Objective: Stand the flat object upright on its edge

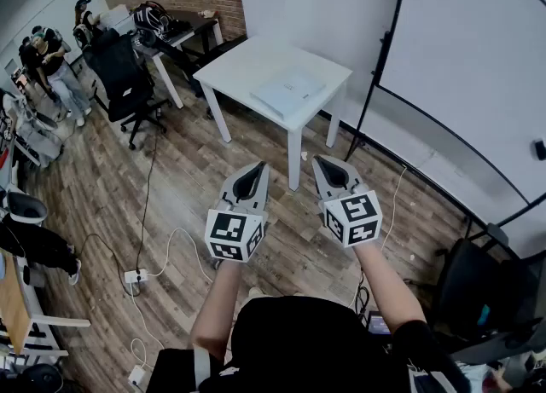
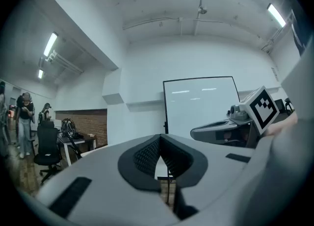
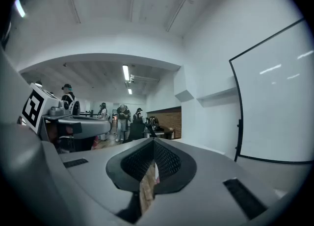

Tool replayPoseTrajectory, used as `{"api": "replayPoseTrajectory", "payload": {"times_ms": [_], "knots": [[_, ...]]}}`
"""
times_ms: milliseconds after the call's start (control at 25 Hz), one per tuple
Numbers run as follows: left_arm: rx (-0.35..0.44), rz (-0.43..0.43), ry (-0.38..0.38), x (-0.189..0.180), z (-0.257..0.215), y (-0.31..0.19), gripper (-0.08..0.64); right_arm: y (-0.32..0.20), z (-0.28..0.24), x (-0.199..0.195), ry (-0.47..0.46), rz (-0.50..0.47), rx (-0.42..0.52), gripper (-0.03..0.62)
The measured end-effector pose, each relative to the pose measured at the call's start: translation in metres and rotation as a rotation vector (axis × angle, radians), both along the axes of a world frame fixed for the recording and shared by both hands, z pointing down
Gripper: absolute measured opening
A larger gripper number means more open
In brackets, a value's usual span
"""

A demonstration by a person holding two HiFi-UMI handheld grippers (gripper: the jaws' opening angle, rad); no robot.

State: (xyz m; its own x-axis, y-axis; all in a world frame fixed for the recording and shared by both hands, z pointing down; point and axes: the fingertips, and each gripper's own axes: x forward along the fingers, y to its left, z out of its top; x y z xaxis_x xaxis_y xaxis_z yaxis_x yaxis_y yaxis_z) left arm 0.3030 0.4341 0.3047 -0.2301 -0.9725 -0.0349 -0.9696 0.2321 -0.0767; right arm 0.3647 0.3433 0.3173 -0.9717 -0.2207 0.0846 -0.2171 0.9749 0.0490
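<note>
We hold the left gripper [image 1: 255,167] and the right gripper [image 1: 323,162] side by side and level above the wooden floor [image 1: 179,170]. Both have their jaws pressed together with nothing between them. Each gripper view catches the other gripper at its edge, and the whiteboard [image 2: 201,105] beyond. Only the head view shows the flat object [image 1: 288,91], a pale slab lying flat on the white table [image 1: 243,63], well beyond both grippers. A black office chair [image 1: 119,76] stands far left.
</note>
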Motion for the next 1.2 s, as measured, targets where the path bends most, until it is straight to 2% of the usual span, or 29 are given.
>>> {"api": "replayPoseTrajectory", "payload": {"times_ms": [360,600,880,1200], "knots": [[-0.005,-0.007,0.013,0.011,0.011,-0.003,0.011,-0.003,0.015,0.009,0.009,-0.016,-0.022,0.038],[-0.016,-0.012,0.013,0.001,0.017,-0.011,0.011,-0.01,0.021,-0.005,0.013,-0.03,-0.031,0.038],[0.0,-0.005,0.033,-0.034,0.017,-0.037,0.011,-0.032,0.027,-0.04,0.02,-0.038,-0.034,0.038],[-0.003,0.004,0.05,-0.117,0.015,-0.08,0.011,-0.077,0.026,-0.117,0.033,-0.018,-0.043,0.038]]}}
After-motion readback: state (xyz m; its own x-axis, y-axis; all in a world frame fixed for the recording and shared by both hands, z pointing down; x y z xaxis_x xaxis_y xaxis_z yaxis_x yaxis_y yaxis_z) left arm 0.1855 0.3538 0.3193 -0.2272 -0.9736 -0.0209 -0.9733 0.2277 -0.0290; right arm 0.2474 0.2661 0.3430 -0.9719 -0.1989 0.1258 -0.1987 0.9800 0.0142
